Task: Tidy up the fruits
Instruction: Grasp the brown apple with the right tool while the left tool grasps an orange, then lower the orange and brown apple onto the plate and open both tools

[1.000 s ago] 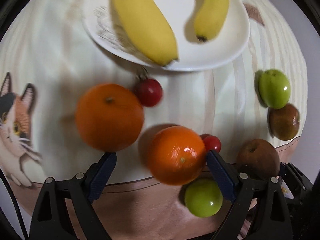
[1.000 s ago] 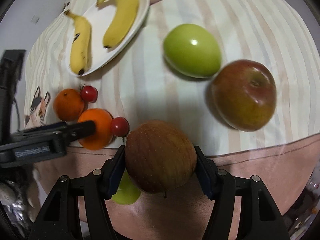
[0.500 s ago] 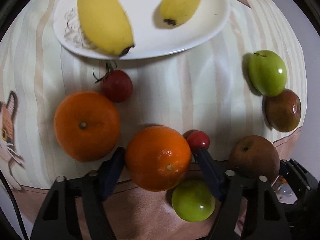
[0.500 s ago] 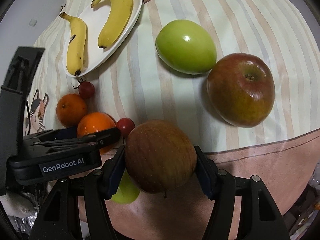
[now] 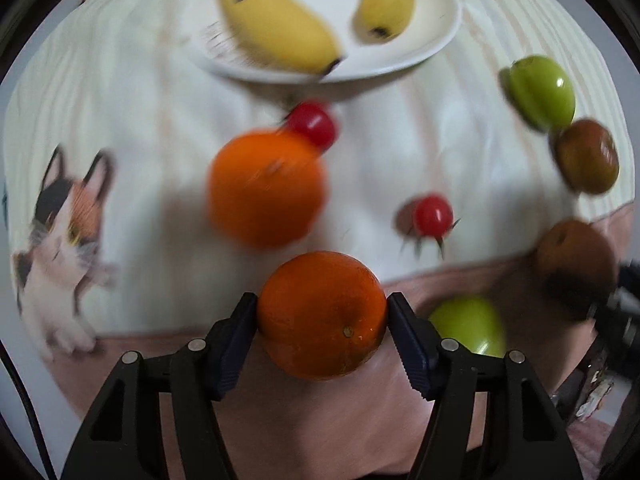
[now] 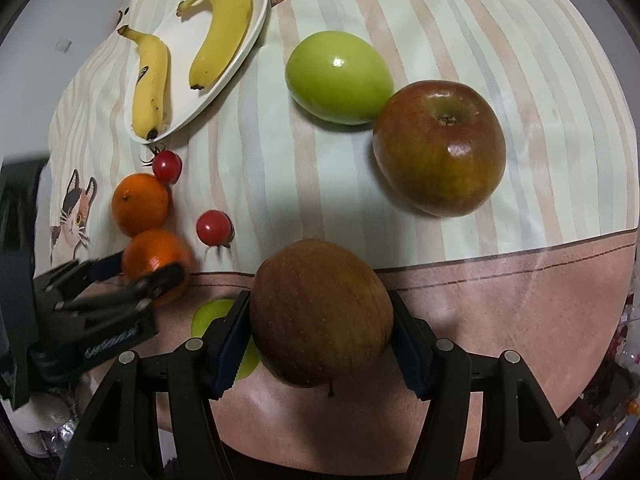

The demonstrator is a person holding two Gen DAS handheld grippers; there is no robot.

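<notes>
An orange (image 5: pixel 322 314) is pinched between the pads of the left gripper (image 5: pixel 322 322), whose jaws have just been closing onto it; both pads are pressed against its sides, and it is held above the pink border of the cloth (image 5: pixel 152 120). A brown apple (image 6: pixel 320 316) is clamped between the pads of the right gripper (image 6: pixel 320 328), over the same pink border. In the right wrist view the left gripper is seen at the left edge with its orange beside a second orange (image 6: pixel 140 205), which lies on the cloth. Two tomatoes are seen on the stripes: one (image 6: pixel 167 166) touching the second orange, just below the plate (image 6: pixel 256 28), the other (image 6: pixel 214 227) apart, near the border. Two bananas (image 6: pixel 222 28) lie on the plate. A green apple (image 6: pixel 338 76) and a red apple (image 6: pixel 440 148) lie side by side, touching or nearly so, well apart from the oranges. Another green fruit (image 6: pixel 212 314) is partly hidden under the right gripper. The left wrist view is blurred
</notes>
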